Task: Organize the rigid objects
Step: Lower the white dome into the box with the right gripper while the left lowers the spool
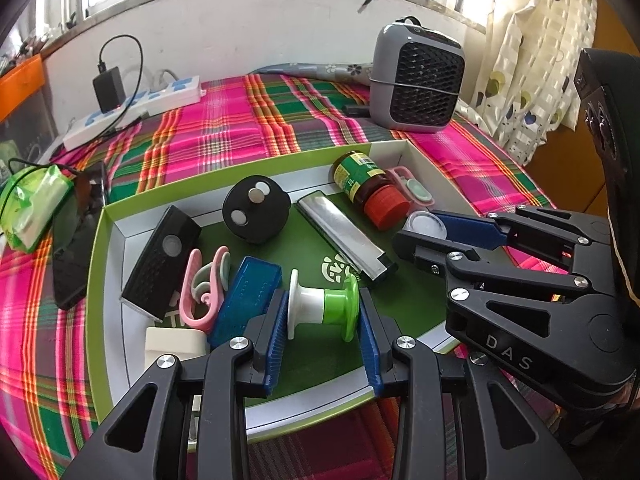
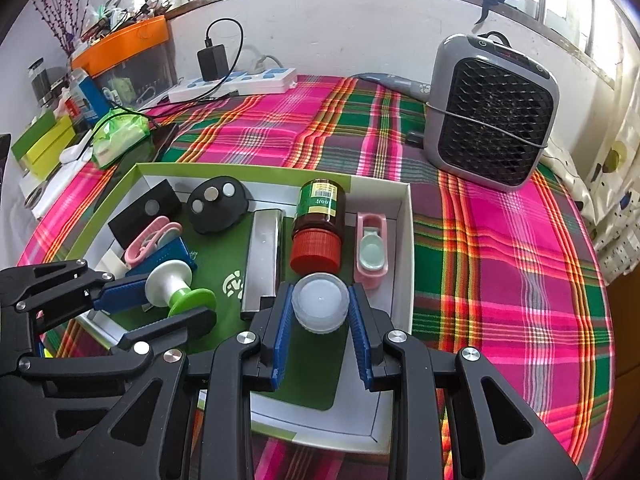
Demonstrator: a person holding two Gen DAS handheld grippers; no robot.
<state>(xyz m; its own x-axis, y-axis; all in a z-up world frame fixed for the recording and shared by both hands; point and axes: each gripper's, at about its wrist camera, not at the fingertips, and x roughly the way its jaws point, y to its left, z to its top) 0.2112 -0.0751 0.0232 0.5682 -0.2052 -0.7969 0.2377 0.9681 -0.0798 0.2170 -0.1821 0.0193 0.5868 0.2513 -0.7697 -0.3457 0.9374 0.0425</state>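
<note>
We are gripping the green-and-white spool (image 1: 323,309) in the left claw (image 1: 323,344) and the clear round jar (image 2: 320,307) in the right claw (image 2: 320,340), both over the green-rimmed tray (image 2: 404,240); brown bottle (image 2: 318,226) lying just ahead of the right claw.

Background clutter around your work area, none of it task items.

You've got a plaid cloth (image 2: 500,248) in pink and green covering the surface. A grey fan heater (image 2: 490,114) sits at the far right on it, with a thin cord stretched across its black grille. Along the back wall lies a white power strip (image 2: 236,80) with blue sockets, a black adapter (image 2: 213,60) plugged into it and its cable looping above. At the left edge you'll see a green tissue pack (image 2: 120,134) near a dark phone (image 1: 74,256) lying flat. An orange bin (image 2: 124,44) stands in the far left corner. A patterned curtain (image 1: 532,64) hangs at right.
</note>
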